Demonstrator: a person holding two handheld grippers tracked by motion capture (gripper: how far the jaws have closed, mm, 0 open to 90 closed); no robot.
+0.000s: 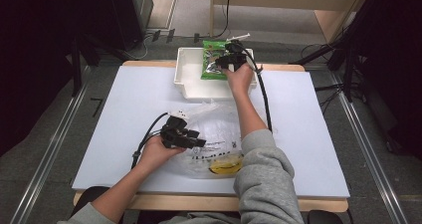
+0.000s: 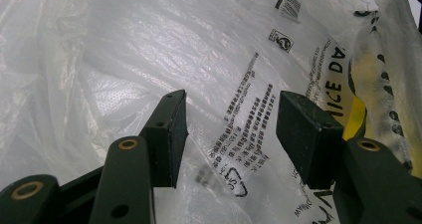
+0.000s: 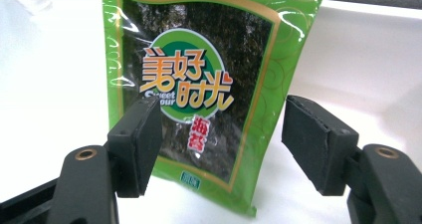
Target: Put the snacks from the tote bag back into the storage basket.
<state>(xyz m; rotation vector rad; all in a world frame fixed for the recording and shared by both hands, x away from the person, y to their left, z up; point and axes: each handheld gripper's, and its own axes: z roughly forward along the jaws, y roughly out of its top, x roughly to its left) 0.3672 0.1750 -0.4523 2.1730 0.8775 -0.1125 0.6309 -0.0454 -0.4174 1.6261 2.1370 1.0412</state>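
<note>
Your white bin (image 1: 185,74) sits at the far edge of the white table (image 1: 308,134), and the green seaweed packet (image 1: 213,59) lies in it, toward its right half, with the upper end of the packet resting against or over the far wall. In the high view the packet's long axis runs from near you to away from you, roughly in line with your right forearm. In the right gripper view the packet (image 3: 199,84) stands lengthwise up the frame, leaning slightly, its printed face toward the camera and its bottom seam nearest the jaws, with the white inside of the bin (image 3: 59,84) around it. Your right gripper (image 3: 221,139) is over the bin at the packet's near end; its jaws stand wide apart on either side of the lower part of the packet, with a clear gap at the right pad and the left pad close to the packet's edge, so nothing is gripped. Closer to you, the clear plastic bag (image 1: 219,129) lies crumpled on the table, with something yellow (image 1: 226,167) inside it at its near end. Your left gripper (image 1: 186,137) rests over the bag's left side. Its jaws are also well apart, hovering over the printed film of the bag (image 2: 239,84) without pinching it.
</note>
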